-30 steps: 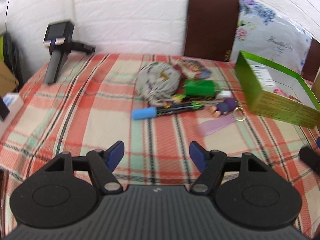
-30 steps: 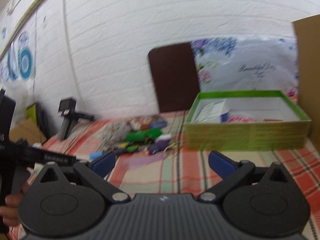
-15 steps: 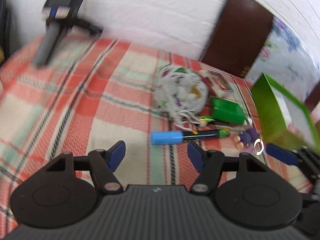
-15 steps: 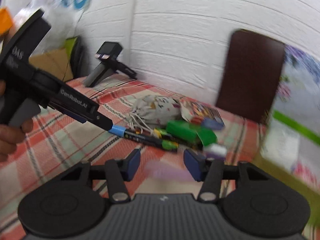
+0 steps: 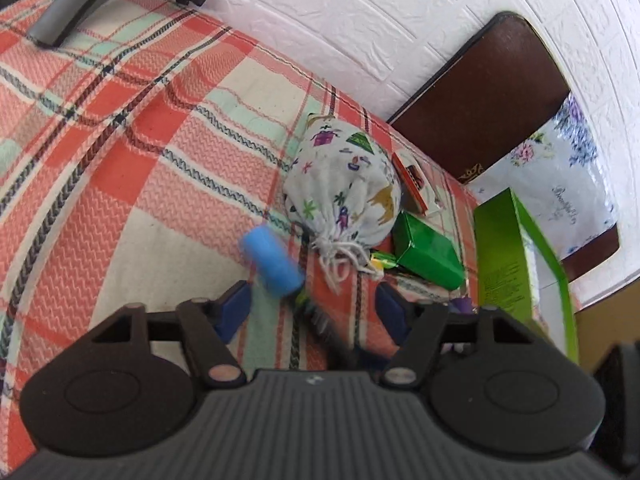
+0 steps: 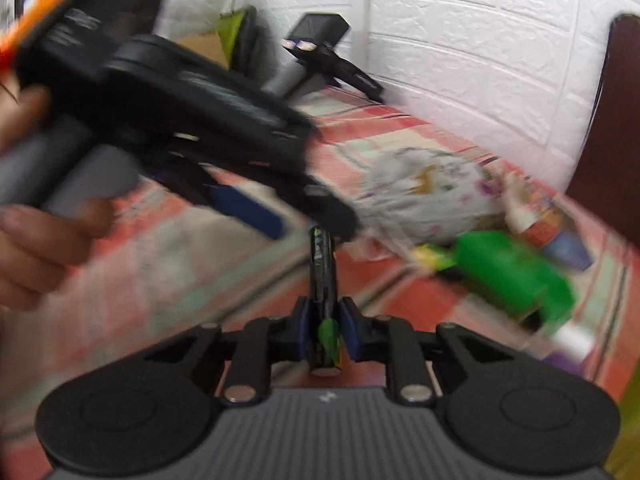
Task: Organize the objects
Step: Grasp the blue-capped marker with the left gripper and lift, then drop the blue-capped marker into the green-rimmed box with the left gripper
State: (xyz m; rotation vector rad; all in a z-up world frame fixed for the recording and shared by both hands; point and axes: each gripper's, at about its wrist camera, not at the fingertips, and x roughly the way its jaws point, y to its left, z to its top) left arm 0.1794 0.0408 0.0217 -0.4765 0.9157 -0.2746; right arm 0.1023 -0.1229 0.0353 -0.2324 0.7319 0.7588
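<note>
A black marker (image 6: 322, 272) with a blue cap (image 5: 272, 264) is lifted off the plaid cloth, pointing away from the right wrist camera. My right gripper (image 6: 325, 328) is shut on its green-tipped rear end. My left gripper (image 5: 314, 310) reaches in from the left, its jaws closing with the marker's cap end between them; the blue pads (image 5: 236, 308) stand clear of it. In the right wrist view a hand (image 6: 36, 248) holds the left gripper (image 6: 304, 224), whose tips cover the cap.
A printed drawstring pouch (image 5: 344, 188), a small green box (image 5: 428, 252), a card pack (image 5: 412, 180) and a purple keychain (image 5: 462, 303) lie together on the cloth (image 5: 120, 160). An open green box (image 5: 504, 256) stands right. A spare gripper (image 5: 80, 4) rests at the far left corner.
The right gripper closed on the marker and raised it from the cloth. The left gripper moved in toward the blue cap and its jaws narrowed. Both rolled.
</note>
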